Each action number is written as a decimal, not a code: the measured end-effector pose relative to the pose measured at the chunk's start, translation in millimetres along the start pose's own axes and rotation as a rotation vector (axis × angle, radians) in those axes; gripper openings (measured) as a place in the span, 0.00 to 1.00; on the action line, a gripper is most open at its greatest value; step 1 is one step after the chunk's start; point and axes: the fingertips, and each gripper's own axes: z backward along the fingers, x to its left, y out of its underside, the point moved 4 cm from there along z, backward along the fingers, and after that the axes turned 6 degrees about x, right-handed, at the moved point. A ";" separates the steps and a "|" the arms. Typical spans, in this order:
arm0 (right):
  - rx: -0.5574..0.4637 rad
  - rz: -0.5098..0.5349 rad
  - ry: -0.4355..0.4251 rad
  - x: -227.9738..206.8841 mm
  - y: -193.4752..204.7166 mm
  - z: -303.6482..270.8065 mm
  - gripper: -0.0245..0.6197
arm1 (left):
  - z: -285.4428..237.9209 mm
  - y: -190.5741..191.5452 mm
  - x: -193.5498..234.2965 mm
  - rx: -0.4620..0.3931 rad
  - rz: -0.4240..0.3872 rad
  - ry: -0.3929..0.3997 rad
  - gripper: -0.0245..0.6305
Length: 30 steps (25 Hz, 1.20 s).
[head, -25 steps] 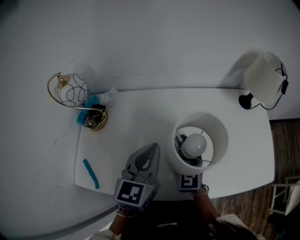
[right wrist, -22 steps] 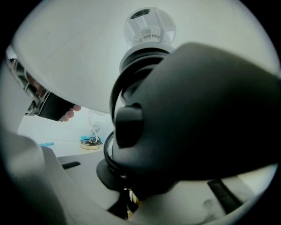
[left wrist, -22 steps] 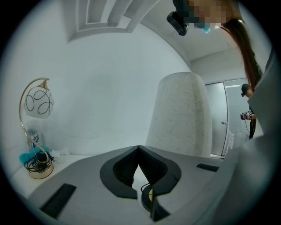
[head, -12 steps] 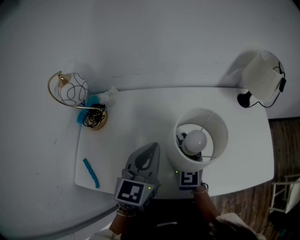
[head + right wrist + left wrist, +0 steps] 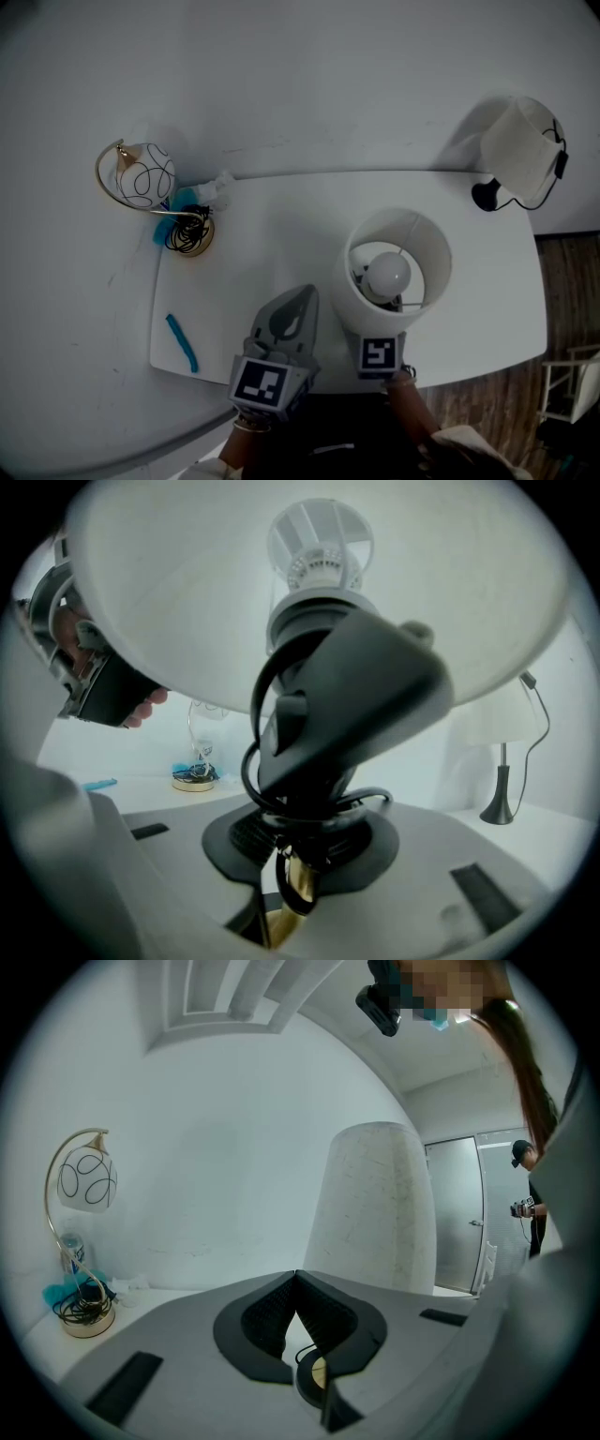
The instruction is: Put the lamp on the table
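Observation:
The lamp [image 5: 394,272], with a white drum shade and a bare bulb, stands upright on the white table [image 5: 281,225] near its front right. In the head view only my right gripper's marker cube [image 5: 380,354] shows below the shade. In the right gripper view my right gripper [image 5: 300,832] has the lamp's [image 5: 323,696] brass stem and coiled black cord between its jaws. Those jaws have just been opening, and the pads stand apart from the stem. My left gripper [image 5: 298,298] hovers just left of the shade [image 5: 375,1204], its jaws [image 5: 296,1274] shut and empty.
A gold-arc lamp with a white globe [image 5: 141,176] stands at the table's back left beside crumpled white stuff [image 5: 217,190]. A blue stick [image 5: 182,344] lies at the front left. Another white-shaded lamp [image 5: 520,150] stands at the back right. A person [image 5: 530,1194] stands in a far doorway.
The shade and my right gripper's marker cube have shifted slightly toward the back of the table. My left gripper has stayed where it was.

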 end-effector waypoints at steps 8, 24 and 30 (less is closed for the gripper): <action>0.008 -0.011 0.004 -0.5 2.1 7.7 0.22 | 10.9 4.1 -7.0 -0.001 0.000 -0.003 0.03; 0.043 -0.077 0.023 -3.2 10.2 32.0 0.25 | 44.1 8.8 -24.4 -0.012 -0.002 -0.030 0.03; 0.060 -0.106 0.010 -0.4 12.4 42.7 0.26 | 56.8 10.5 -32.7 -0.017 -0.001 -0.040 0.03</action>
